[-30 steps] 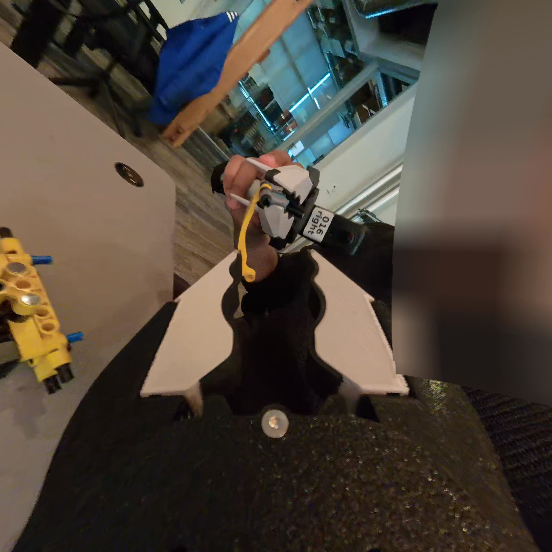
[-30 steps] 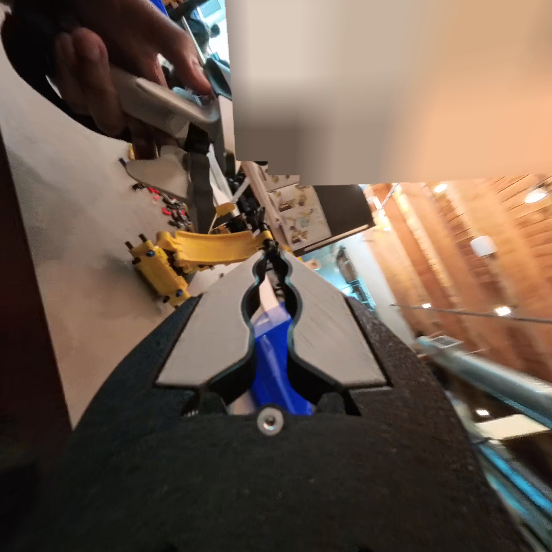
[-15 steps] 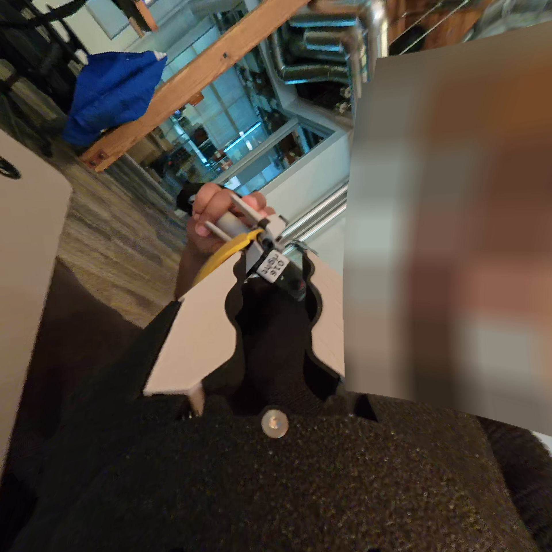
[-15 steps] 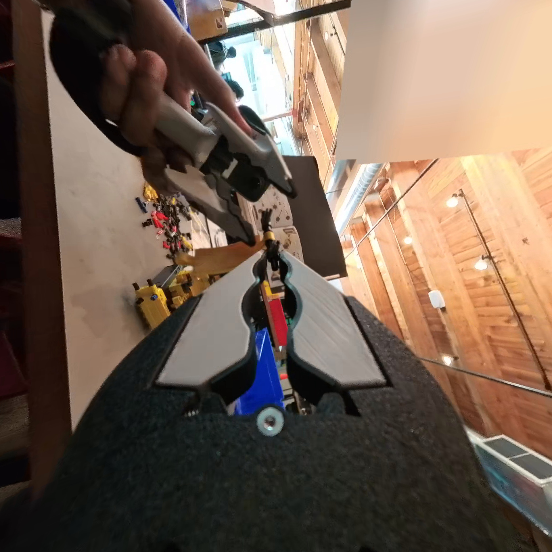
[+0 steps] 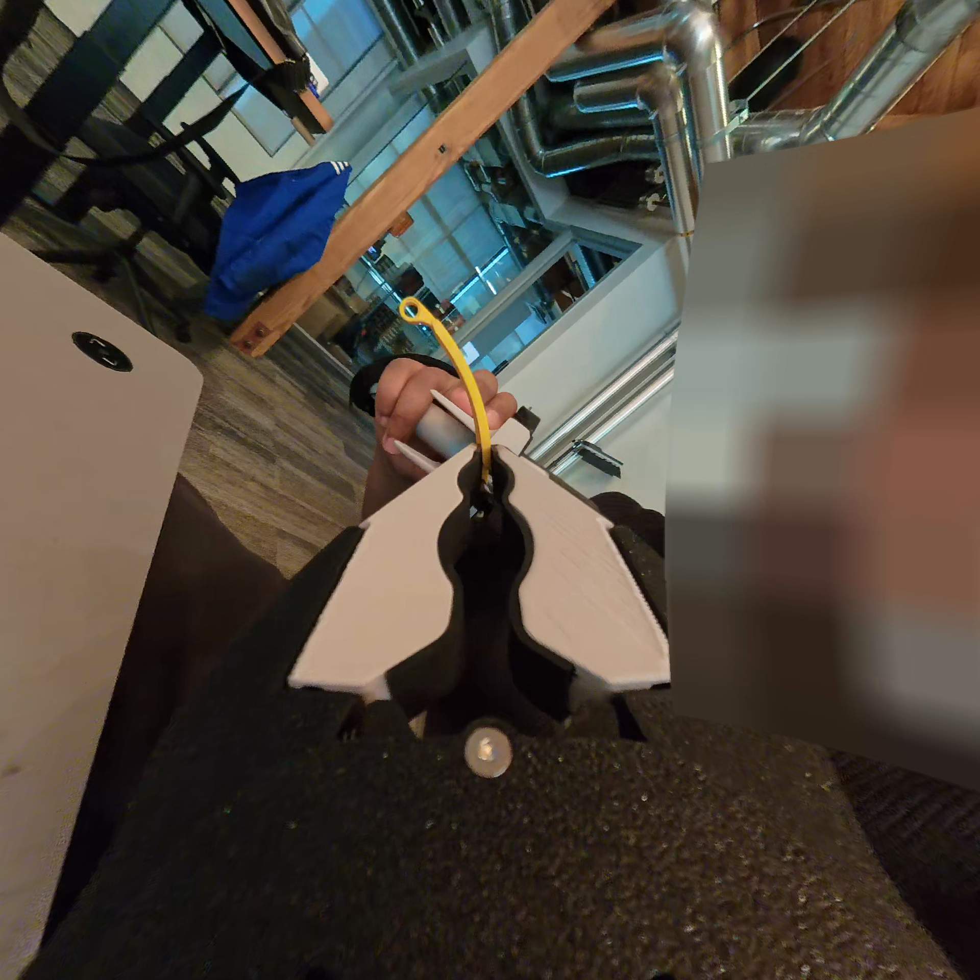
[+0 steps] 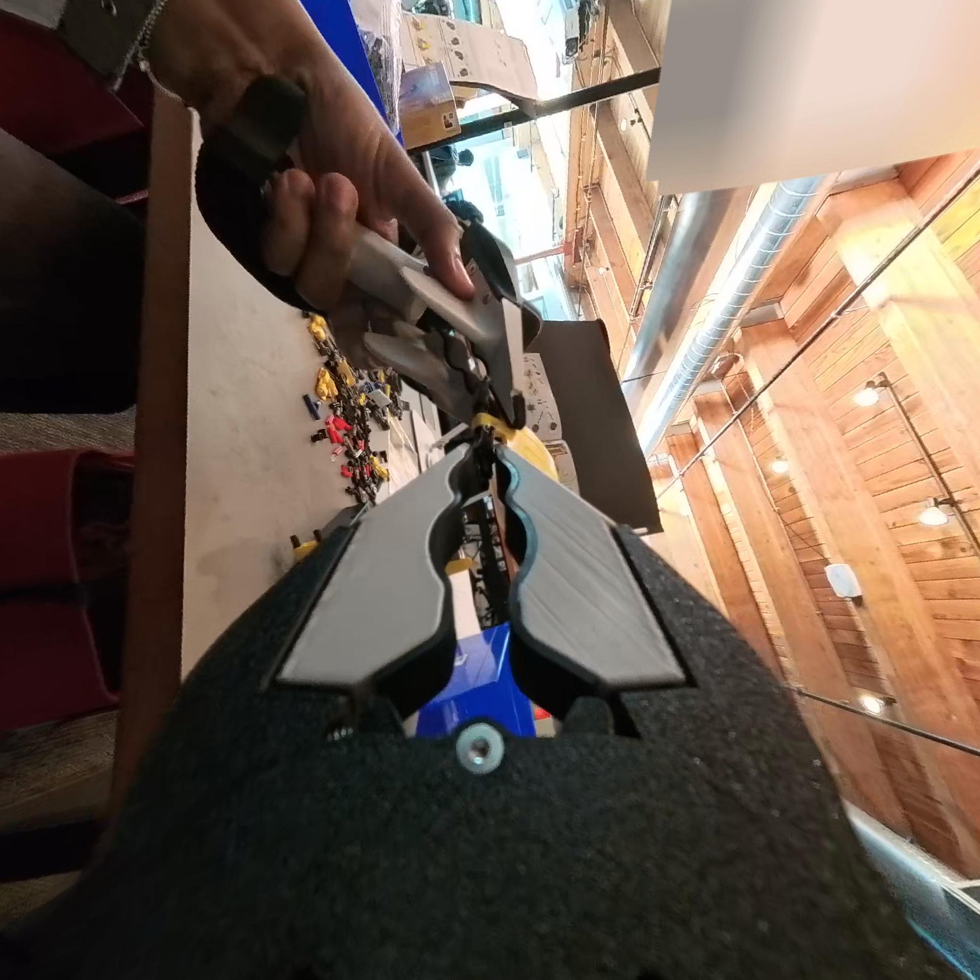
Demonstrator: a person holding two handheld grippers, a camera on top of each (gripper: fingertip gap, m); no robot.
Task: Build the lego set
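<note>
1. Wooden beams and metal pipes fill the background; the pale table (image 6: 238, 424) lies at the left.
2. Both grippers meet in the air. The left gripper (image 5: 485, 466) is closed on the yellow curved strip (image 5: 466, 382).
3. The right gripper (image 6: 485, 451) is nearly closed on a small black piece (image 6: 483, 443) at the strip's end.
4. Loose small parts (image 6: 352, 424) lie far on the table, so assembly looks unfinished. The joint between the tips is hard to see.

A pale table (image 6: 238, 424) carries scattered small toy-brick pieces (image 6: 350, 424).
</note>
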